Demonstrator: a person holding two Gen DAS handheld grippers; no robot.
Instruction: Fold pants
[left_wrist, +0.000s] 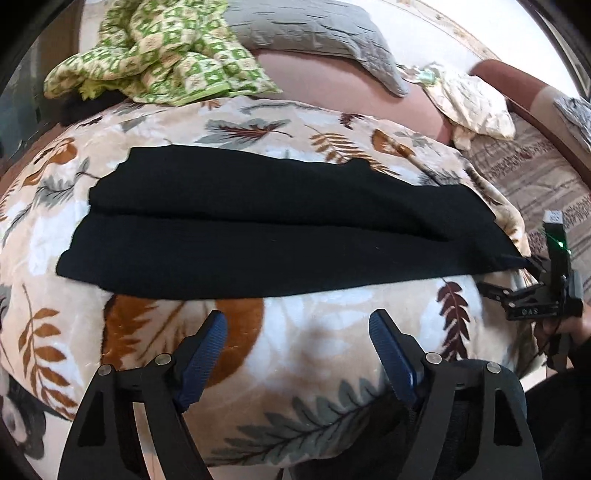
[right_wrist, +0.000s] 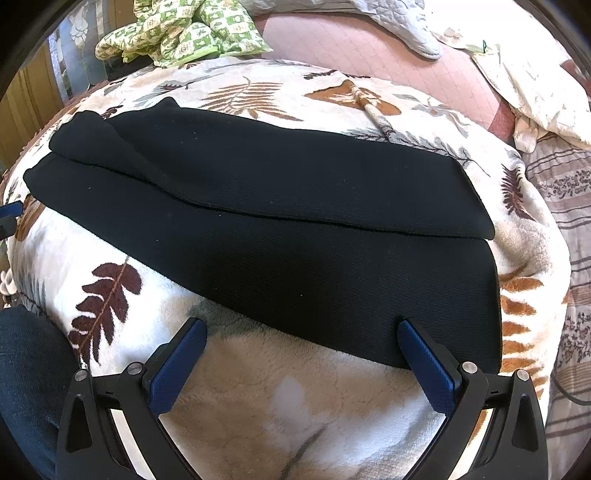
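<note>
Blue-padded left tongs (left_wrist: 297, 326) hang wide open and empty over the leaf-print blanket (left_wrist: 317, 339), just short of the near edge of the black pants (left_wrist: 258, 236). Right tongs (right_wrist: 301, 332) are likewise spread wide and hold nothing; their right pad (right_wrist: 424, 362) overlaps the near hem, though contact cannot be confirmed. The pants lie flat along the bed, already doubled leg over leg, with 1 layer stepped back from the other. The likely next step is a crosswise fold: each pair of tongs should pinch both layers at 1 end, lift evenly, and carry that end across with edges aligned. A green patterned cloth (left_wrist: 155, 51) lies well beyond.
</note>
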